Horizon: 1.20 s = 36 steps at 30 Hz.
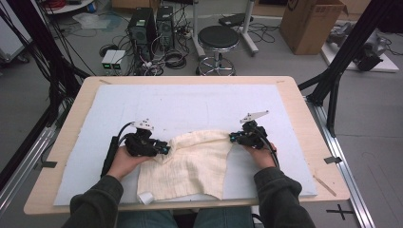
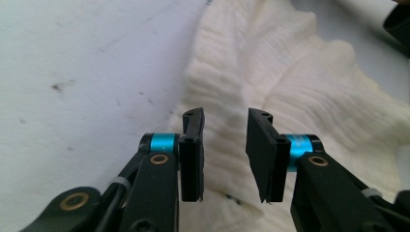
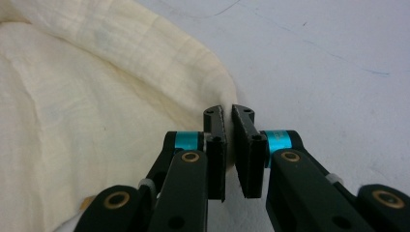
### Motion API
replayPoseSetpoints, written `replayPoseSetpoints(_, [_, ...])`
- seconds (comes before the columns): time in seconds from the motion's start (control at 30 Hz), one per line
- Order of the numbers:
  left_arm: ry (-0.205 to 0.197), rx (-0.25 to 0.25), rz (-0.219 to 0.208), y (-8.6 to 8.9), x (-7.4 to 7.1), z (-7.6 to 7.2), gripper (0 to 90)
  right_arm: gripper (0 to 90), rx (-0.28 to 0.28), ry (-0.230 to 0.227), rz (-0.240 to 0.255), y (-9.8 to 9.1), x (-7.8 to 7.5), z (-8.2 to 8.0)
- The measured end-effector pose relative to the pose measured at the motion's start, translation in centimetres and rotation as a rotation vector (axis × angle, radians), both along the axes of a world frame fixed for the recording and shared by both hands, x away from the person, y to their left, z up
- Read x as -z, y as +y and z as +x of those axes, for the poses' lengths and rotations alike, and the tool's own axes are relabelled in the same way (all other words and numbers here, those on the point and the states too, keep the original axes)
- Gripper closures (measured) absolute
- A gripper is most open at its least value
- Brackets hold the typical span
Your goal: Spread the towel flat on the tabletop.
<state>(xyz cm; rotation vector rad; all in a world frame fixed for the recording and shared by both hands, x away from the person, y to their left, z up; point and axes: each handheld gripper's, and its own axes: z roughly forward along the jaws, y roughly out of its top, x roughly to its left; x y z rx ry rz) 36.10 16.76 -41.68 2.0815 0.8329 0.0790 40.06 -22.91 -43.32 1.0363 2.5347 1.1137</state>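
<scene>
A cream ribbed cloth [image 1: 190, 164] lies crumpled on the white pad, reaching down to the near edge. My left gripper [image 1: 166, 149] is at the cloth's left upper edge. In the left gripper view the cloth [image 2: 290, 72] lies under and between the jaws of this gripper [image 2: 225, 116], which stand apart with a clear gap and no pad pressing on the fabric. My right gripper [image 1: 233, 137] is at the cloth's right upper corner. In the right gripper view its jaws [image 3: 228, 112] are pinched on a fold of the cloth's edge [image 3: 96, 96].
The white foam pad [image 1: 190, 102] covers most of the wooden table [image 1: 304, 123]. A small white tag [image 1: 146, 197] sits at the cloth's near left corner. A thin wooden stick [image 1: 324, 185] lies at the table's right front. A stool [image 1: 217, 40] stands beyond the far edge.
</scene>
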Motion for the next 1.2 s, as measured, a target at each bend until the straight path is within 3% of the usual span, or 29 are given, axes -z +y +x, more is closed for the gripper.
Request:
replayPoseSetpoints(0.1, [-0.003,-0.044,0.039,-0.3,0.3,0.3,65.8,84.0,-0.001,-0.007,0.005,0.0,0.0,0.0])
replayPoseSetpoints(0.2, [0.0,-0.064,0.107,-0.7,0.8,0.4,63.5,83.7,-0.003,-0.004,0.009,0.0,0.0,0.0])
replayPoseSetpoints(0.3, [0.011,-0.073,0.135,-1.0,1.2,0.6,67.9,83.8,-0.006,0.004,0.015,0.2,0.1,0.0])
replayPoseSetpoints(0.4, [0.0,-0.066,0.163,-1.3,1.5,0.6,74.4,83.8,-0.014,0.004,0.012,0.4,0.3,0.1])
replayPoseSetpoints(0.6, [-0.038,-0.056,0.18,-1.4,1.2,0.4,84.1,84.4,-0.03,0.015,0.007,0.7,0.5,0.2])
replayPoseSetpoints(0.83, [-0.055,-0.108,0.107,-0.1,0.4,0.7,84.6,85.2,-0.035,0.002,0.017,0.5,0.2,0.1])
replayPoseSetpoints(1.0, [-0.07,-0.148,0.063,0.7,-0.1,1.1,84.9,85.2,-0.04,-0.017,0.022,0.4,-1.0,0.0])
replayPoseSetpoints(1.2, [-0.043,-0.195,-0.021,1.8,0.0,1.9,84.2,85.2,-0.038,-0.05,0.018,0.5,-2.6,0.8])
